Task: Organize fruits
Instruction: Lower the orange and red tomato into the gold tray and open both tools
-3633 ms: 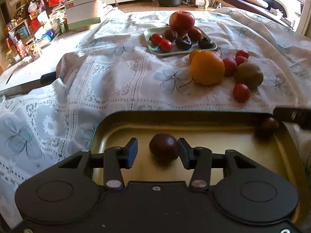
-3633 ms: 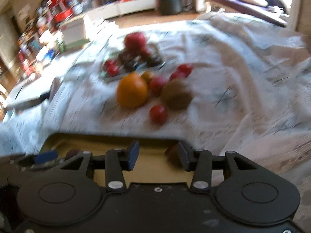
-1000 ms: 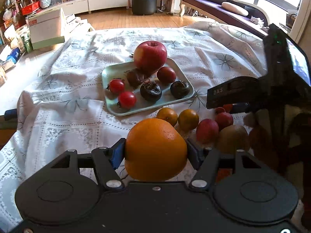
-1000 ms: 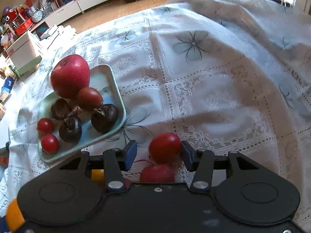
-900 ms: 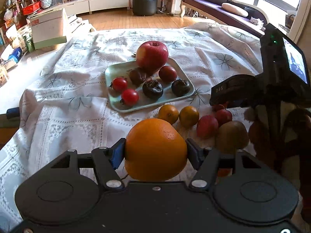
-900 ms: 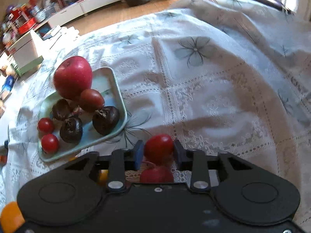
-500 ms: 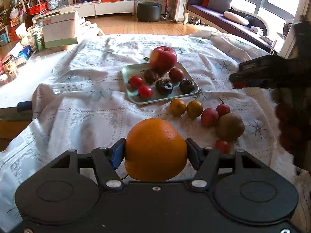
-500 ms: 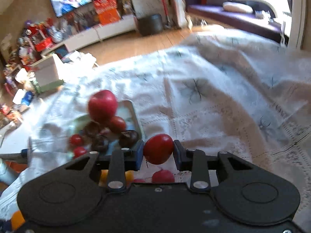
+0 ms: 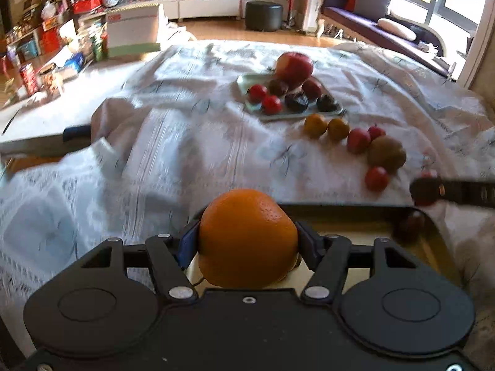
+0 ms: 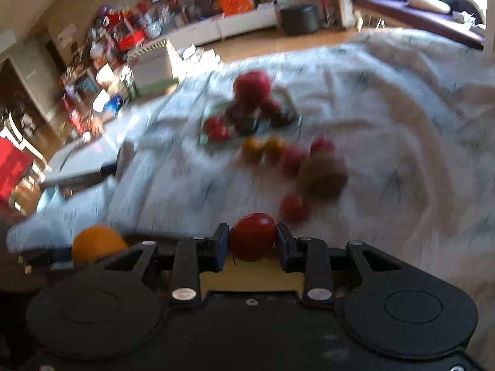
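My left gripper (image 9: 247,242) is shut on a large orange (image 9: 247,238) and holds it over the near edge of a gold tray (image 9: 355,215). My right gripper (image 10: 252,244) is shut on a red tomato (image 10: 252,236) above the same tray (image 10: 260,273). The orange also shows at the left of the right wrist view (image 10: 97,242). The right gripper's tip with the tomato shows at the right of the left wrist view (image 9: 428,190). A dark fruit (image 9: 408,224) lies in the tray's far right corner.
A pale green plate (image 9: 289,114) with an apple (image 9: 294,66), tomatoes and dark fruits sits farther back on the lace tablecloth (image 9: 173,142). Two small oranges (image 9: 315,125), red fruits, a kiwi (image 9: 386,153) and a tomato (image 9: 376,177) lie between plate and tray.
Both grippers have pulled back from the loose fruit to the gold tray, the left carrying the orange and the right carrying the tomato. The tray is back in view.
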Available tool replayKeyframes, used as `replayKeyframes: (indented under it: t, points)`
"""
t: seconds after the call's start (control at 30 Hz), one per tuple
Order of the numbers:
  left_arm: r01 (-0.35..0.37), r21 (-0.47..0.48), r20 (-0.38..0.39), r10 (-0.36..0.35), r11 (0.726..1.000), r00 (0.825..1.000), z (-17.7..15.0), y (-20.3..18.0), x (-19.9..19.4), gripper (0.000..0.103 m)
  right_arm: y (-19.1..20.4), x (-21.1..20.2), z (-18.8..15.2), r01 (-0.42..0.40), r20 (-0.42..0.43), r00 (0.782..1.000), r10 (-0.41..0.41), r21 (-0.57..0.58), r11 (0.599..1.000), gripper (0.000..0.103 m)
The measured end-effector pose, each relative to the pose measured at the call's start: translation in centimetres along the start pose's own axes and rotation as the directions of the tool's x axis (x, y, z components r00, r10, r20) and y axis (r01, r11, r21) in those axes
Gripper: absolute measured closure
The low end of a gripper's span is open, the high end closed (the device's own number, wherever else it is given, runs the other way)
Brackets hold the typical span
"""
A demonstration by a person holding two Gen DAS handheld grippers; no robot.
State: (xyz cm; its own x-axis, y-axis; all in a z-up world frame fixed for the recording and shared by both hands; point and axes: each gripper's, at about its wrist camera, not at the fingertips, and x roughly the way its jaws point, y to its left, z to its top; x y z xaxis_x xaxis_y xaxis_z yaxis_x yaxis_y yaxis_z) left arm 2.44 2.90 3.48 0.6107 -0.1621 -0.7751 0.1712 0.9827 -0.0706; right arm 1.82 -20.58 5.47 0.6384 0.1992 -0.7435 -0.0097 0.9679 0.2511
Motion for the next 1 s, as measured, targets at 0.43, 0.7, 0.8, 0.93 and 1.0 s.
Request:
replayKeyframes:
  t: [0.43, 0.7, 0.8, 0.93, 1.0]
  points:
    - [-0.099, -0.009, -0.023, 0.098, 0.995, 0.995, -1.2, 0.0, 1.9, 0.036, 1.5, 2.2, -3.7, 0.041, -0.127, 0.991, -0.046, -0.041, 0.998, 0.069]
    - [-0.124, 0.008, -0.047, 0.124, 0.992, 0.991, -1.4, -0.4, 2.6, 0.036, 1.9, 2.4, -3.9, 0.051, -0.138, 0.989, -0.058, -0.056, 0.997, 0.069]
    - [-0.150, 0.023, 0.001, 0.150, 0.988, 0.989, -1.4, -0.8, 2.0, 0.036, 1.9, 2.6, -3.9, 0.047, -0.138, 0.989, -0.055, -0.058, 0.997, 0.068]
    - [-0.204, 0.046, 0.069, 0.201, 0.978, 0.977, -1.2, -1.3, 0.9, 0.036, 2.0, 2.7, -4.0, 0.044, -0.142, 0.988, -0.052, -0.060, 0.997, 0.068]
    - [-0.187, 0.034, 0.056, 0.185, 0.982, 0.981, -1.1, -0.9, 0.8, 0.036, 2.0, 2.7, -4.1, 0.043, -0.146, 0.988, -0.051, -0.061, 0.997, 0.068]
